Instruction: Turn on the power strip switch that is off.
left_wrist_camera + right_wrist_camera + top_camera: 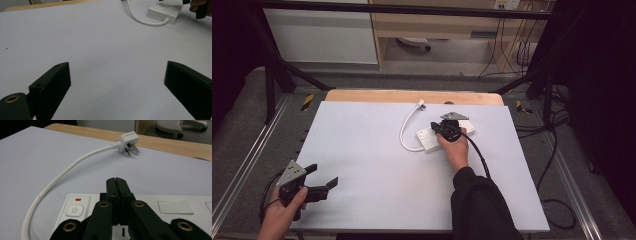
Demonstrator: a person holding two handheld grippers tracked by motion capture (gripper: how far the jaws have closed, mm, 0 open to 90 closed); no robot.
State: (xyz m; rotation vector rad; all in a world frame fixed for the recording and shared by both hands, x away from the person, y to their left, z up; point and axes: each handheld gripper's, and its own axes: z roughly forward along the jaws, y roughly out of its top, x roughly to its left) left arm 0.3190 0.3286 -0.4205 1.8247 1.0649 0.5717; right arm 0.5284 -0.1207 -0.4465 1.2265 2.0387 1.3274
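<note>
A pale grey mat (377, 170) covers most of the wooden table (362, 96), whose bare wood shows along the far edge. Toward the mat's far right corner lies a white power strip (428, 140), its short white cable (404, 131) looping left and ending in a plug (421, 104) that rests near the far edge with its pins free, not in any socket. In the right gripper view the strip's power button (74, 210) sits just left of the jaws, with a small red mark (78, 199) above it.

The right gripper (117, 185) stands over the strip's top face, its two black jaws pressed flat together with nothing between them; whether their tips touch the strip I cannot tell. The left gripper (324, 176) waits at the near left corner of the mat, well apart from the strip, its fingers (51, 86) spread wide over bare mat.

By my reckoning the work on the strip has barely begun: the closed jaws are placed beside the button but not on it, so any press or shove on the strip is yet to come, and the idle hand has no part so far.
</note>
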